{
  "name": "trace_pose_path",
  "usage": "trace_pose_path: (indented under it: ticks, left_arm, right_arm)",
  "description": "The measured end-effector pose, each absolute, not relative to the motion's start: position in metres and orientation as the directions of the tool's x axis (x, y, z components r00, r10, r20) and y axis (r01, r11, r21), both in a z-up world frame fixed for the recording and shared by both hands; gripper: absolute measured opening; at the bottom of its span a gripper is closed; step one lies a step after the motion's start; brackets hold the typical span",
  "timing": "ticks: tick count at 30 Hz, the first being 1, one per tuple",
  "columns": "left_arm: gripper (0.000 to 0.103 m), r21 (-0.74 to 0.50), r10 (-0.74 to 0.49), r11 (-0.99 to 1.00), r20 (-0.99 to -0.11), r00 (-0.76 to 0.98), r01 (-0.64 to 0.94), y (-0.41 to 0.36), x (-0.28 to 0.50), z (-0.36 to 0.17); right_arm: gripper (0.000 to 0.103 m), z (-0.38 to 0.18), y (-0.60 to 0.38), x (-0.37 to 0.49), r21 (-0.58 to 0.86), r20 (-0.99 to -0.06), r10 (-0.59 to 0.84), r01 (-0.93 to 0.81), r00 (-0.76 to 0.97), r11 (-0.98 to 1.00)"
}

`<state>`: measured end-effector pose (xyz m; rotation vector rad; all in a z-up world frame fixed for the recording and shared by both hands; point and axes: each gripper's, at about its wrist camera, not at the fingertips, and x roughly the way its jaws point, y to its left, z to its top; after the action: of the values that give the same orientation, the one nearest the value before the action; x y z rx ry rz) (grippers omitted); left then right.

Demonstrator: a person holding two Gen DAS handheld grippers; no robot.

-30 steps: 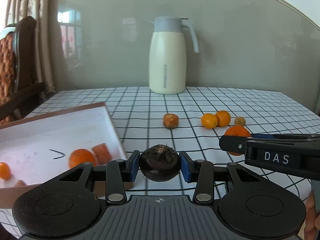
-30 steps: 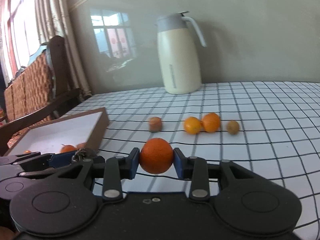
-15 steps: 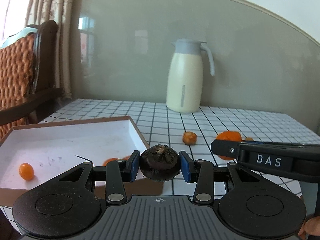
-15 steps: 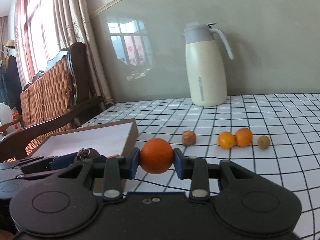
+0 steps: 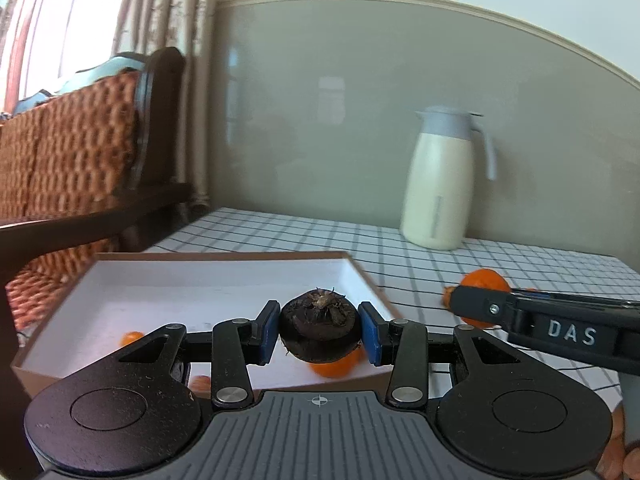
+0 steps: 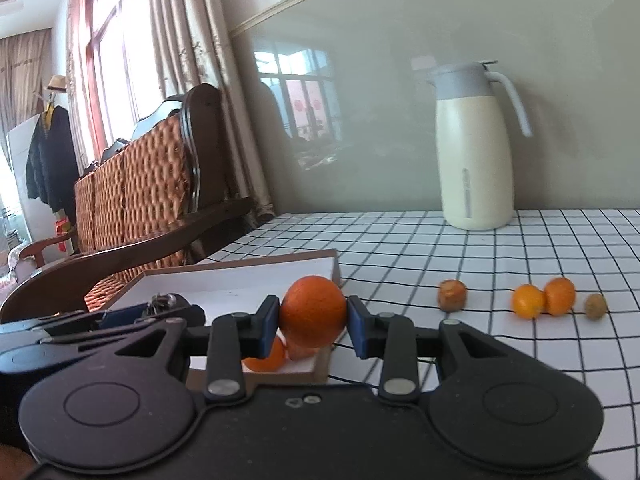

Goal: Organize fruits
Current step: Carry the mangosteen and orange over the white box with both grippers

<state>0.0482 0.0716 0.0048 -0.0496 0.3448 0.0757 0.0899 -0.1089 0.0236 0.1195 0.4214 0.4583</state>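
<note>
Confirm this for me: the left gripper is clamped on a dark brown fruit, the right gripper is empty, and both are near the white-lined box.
One part is wrong: the right gripper is not empty. The right wrist view shows it shut on an orange. The rest holds: the left gripper is clamped on the dark brown fruit, and both are near the white-lined box.

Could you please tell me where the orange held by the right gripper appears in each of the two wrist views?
Left wrist: the orange sits far right, partly hidden behind the right gripper's dark finger.
Right wrist: the orange is centre frame, clamped between the blue pads.
Shared landmark: the cream jug.
</note>
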Motion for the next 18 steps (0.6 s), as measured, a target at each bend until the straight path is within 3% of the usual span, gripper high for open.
trace_pose_path:
  ticks: [18]
  left_arm:
    - [0.043,-0.066,0.271,0.950,-0.308,0.912,-0.305,0.145,0.047,0.004]
  right_arm:
    - [0.028,0.019,-0.066,0.109,0.211,-0.343,0.491,-0.444,0.801,0.871]
